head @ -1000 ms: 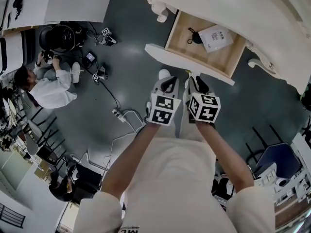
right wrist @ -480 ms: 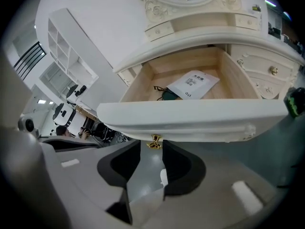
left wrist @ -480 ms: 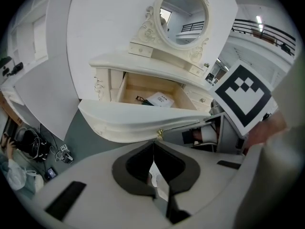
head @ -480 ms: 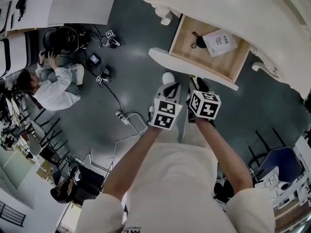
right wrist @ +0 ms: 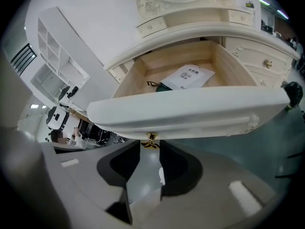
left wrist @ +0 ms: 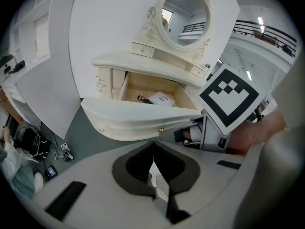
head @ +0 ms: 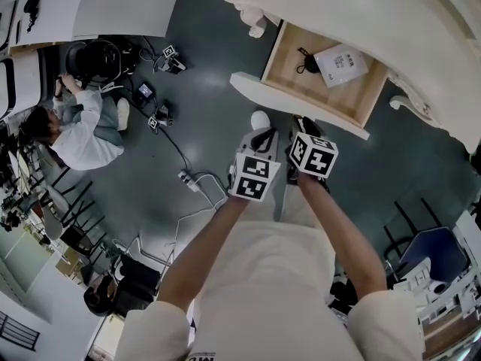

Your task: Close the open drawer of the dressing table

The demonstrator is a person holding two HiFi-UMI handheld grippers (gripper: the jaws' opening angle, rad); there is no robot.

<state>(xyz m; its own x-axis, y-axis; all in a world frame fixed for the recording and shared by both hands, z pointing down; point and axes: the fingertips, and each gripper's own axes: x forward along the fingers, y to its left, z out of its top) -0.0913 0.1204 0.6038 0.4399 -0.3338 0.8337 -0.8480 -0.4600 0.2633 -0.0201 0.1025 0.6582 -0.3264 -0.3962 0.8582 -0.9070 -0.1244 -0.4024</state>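
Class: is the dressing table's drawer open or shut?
Open: the drawer is pulled out, its wooden inside and a printed paper visible.

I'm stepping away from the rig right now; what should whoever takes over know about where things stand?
Left tongs: shut, empty, just short of the drawer.
Right tongs: jaws apart, just been opening; the gold knob sits at their tips, ungripped.
Drawer: pulled well out of the dressing table, paper packet inside.
Done: nothing yet, drawer still open.
Left: push the drawer in until flush.
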